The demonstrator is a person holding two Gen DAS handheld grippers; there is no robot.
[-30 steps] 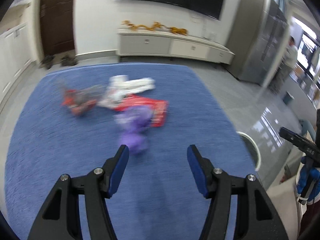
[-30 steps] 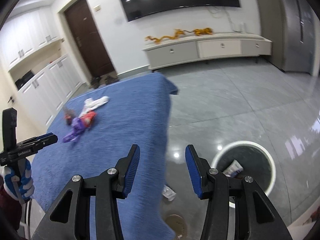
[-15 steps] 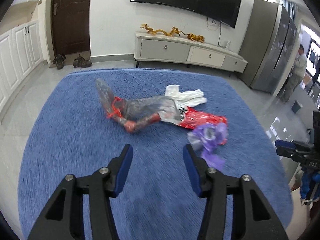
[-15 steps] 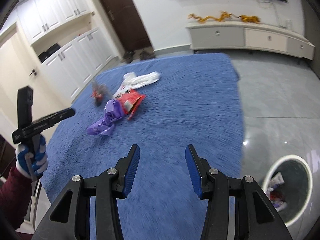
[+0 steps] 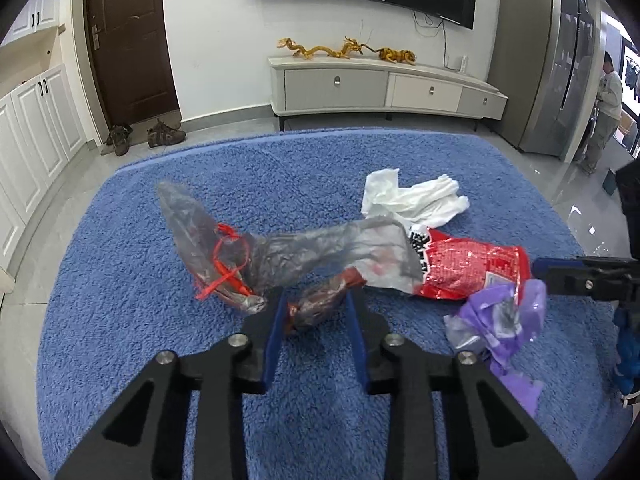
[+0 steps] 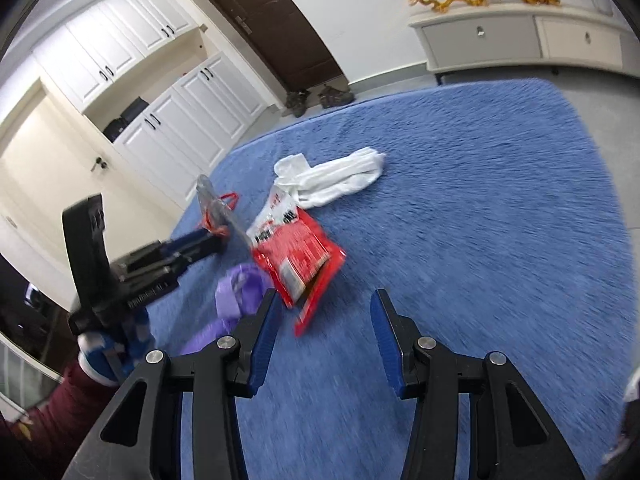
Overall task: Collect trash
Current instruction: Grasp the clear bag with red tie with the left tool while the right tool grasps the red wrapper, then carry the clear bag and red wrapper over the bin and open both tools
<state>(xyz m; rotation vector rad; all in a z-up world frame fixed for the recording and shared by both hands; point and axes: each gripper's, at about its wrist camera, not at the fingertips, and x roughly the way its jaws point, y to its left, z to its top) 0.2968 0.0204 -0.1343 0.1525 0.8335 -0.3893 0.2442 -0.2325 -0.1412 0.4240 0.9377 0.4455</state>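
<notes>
Trash lies on a blue rug: a clear plastic bag with a red tie, a dark red wrapper, a red snack bag, a purple wrapper and a white glove. My left gripper is open with its fingers on either side of the dark red wrapper. My right gripper is open and empty, low over the rug, its left finger near the purple wrapper and the red snack bag. The left gripper also shows in the right wrist view.
A white TV cabinet stands beyond the rug's far edge. Shoes lie by a brown door. White cupboards line the left wall. A person stands at the far right.
My left gripper has moved forward and down so its fingers straddle the dark red wrapper and have narrowed. My right gripper has moved closer to the purple wrapper and the red snack bag.
</notes>
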